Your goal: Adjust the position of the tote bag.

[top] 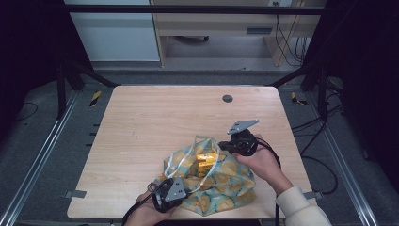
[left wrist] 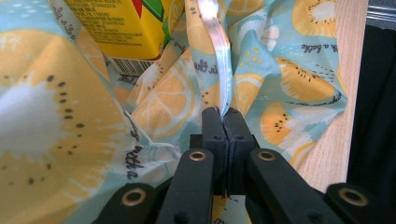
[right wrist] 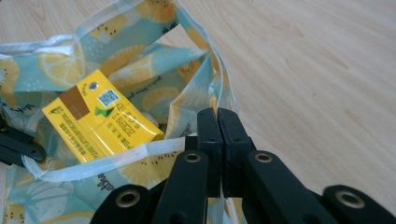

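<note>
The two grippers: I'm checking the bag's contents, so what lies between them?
A yellow carton lies in the fruit-print bag, between left gripper and right gripper, in the high view.

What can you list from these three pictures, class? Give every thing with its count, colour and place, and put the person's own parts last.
Fabric bag: one, light blue with yellow citrus slices, near edge of the table, mouth held open.
Carton: one, yellow with small print, lying inside the bag.
Table: one, pale wood, centre, with a dark round plug near its far edge.
Left gripper: one, black, shut on the bag's white-edged rim, near side.
Right gripper: one, black, shut on the bag's rim, right side.
Hands: two, left hand and right hand, each holding a gripper.
</note>
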